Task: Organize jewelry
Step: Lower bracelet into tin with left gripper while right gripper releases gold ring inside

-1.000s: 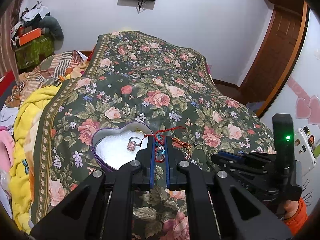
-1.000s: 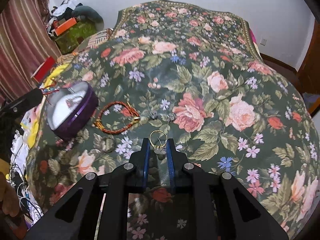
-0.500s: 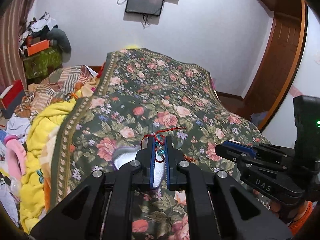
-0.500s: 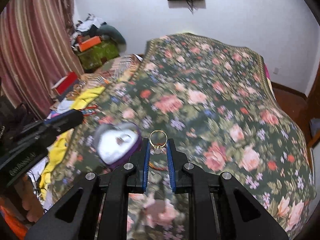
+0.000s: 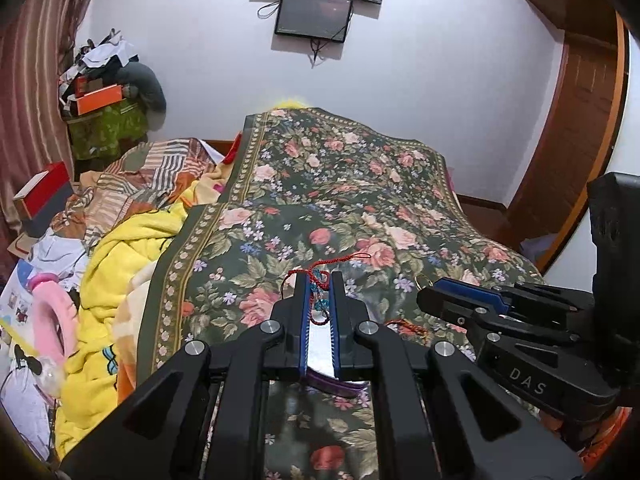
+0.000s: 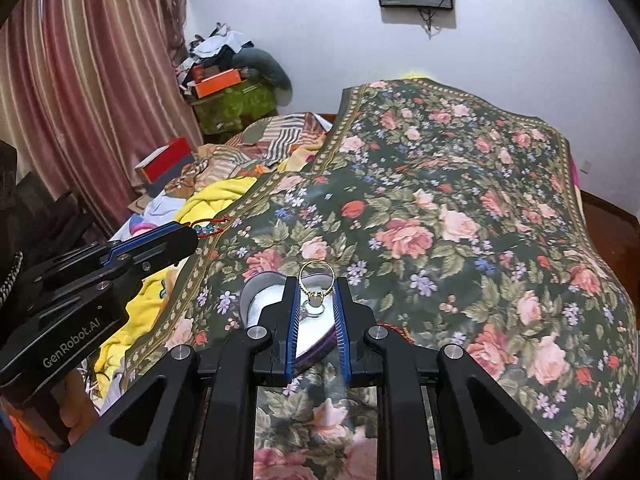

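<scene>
both wrist views look forward, close over the floral bedspread (image 5: 340,208) — sharing bed and wall.

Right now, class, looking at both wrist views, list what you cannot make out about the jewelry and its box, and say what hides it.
- Heart-shaped box, left wrist view: mostly hidden behind the left tool; its contents are unseen.
- Red cord bracelet, left wrist view: its clamped part is hidden by the fingers.
- Orange cord bracelet, right wrist view: only a sliver shows past the right tool.
- Gold ring, right wrist view: its setting is too small to read.

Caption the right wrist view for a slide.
Right claw holds a gold ring above the heart-shaped box on a floral bedspread.
</scene>
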`<state>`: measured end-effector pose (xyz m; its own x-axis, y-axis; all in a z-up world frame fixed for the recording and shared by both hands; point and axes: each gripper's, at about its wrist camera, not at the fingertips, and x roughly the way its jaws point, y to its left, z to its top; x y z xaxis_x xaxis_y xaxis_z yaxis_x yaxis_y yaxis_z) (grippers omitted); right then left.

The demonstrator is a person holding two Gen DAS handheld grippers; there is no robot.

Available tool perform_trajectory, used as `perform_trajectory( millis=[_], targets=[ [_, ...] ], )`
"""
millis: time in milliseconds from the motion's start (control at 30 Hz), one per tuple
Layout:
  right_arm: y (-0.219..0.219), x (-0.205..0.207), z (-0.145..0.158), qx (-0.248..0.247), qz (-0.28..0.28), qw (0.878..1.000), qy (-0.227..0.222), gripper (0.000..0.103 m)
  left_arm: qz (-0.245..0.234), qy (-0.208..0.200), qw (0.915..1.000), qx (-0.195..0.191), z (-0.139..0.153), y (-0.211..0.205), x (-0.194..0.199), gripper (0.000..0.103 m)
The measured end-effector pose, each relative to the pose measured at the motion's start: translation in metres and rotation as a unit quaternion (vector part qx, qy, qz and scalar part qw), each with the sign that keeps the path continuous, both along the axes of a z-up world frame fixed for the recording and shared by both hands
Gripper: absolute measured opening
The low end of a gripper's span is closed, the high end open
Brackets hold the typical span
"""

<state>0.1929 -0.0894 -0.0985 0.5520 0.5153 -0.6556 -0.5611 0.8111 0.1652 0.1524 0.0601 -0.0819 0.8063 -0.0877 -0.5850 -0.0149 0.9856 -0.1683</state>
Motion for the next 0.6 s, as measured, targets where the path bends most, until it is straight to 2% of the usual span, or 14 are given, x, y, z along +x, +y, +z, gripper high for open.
perform_trajectory(
  millis=[300, 600],
  targets=[
    [0.024, 0.006, -0.027, -0.012, 0.030, 0.999, 0.035, 0.015, -0.009, 0.029, 0.9995, -0.007, -0.021, 0.004, 0.013, 0.007],
    [0.028, 0.011, -0.043, -0.022, 0.042, 0.997, 0.054, 0.015, -0.024, 0.064, 0.9970, -0.037, -0.044, 0.004, 0.029, 0.007]
  ],
)
